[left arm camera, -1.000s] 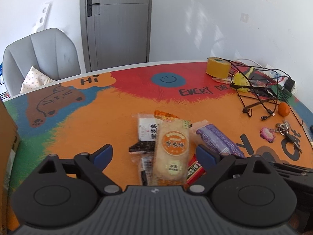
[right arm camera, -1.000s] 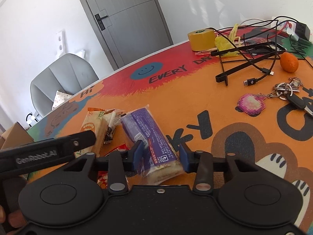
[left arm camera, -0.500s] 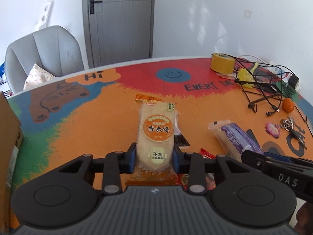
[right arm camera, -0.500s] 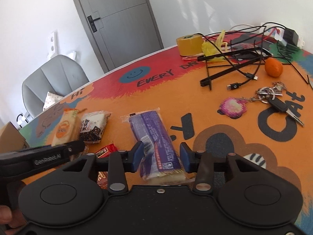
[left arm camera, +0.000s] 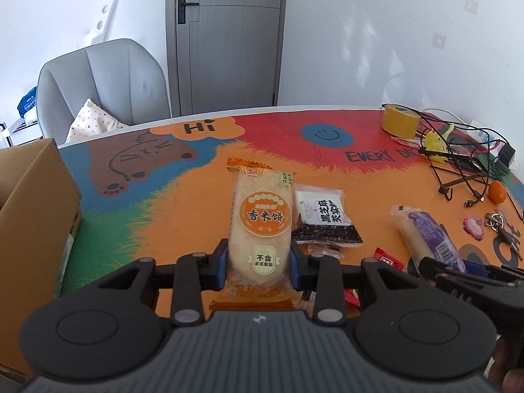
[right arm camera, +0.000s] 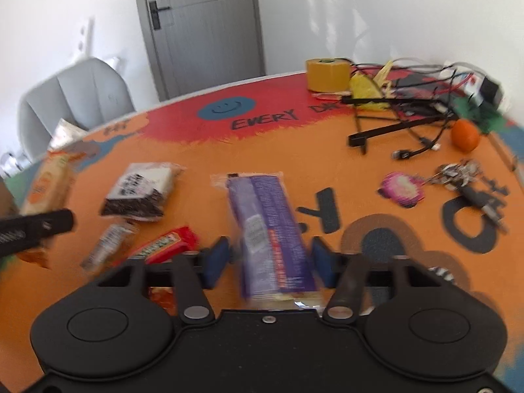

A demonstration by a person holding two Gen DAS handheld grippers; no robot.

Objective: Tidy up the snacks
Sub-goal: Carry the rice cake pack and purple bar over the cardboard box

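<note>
Through my left camera, my left gripper (left arm camera: 258,263) has its blue pads pressed on both flanks of the rice cracker packet (left arm camera: 260,226), low on its length, with the long end jutting forward over the orange table mat (left arm camera: 183,209). Held that near the tail, the packet will droop, so I should carry it level and slowly toward the cardboard box (left arm camera: 31,229) at my left, if that is where the snacks belong. The black-and-white snack packet (left arm camera: 322,217) lies just beside it on the mat, and I should clear it rather than drag it. Through my right camera, which is smeared by motion, my right gripper (right arm camera: 270,263) has just been narrowing around the purple wafer packet (right arm camera: 267,229); one pad seems to touch, while a sliver of gap shows at the other, so I judge the grip not yet firm. I should finish the squeeze on the solid middle, not the crinkly film, before lifting. The red candy packet (right arm camera: 170,244) sits close by.
</note>
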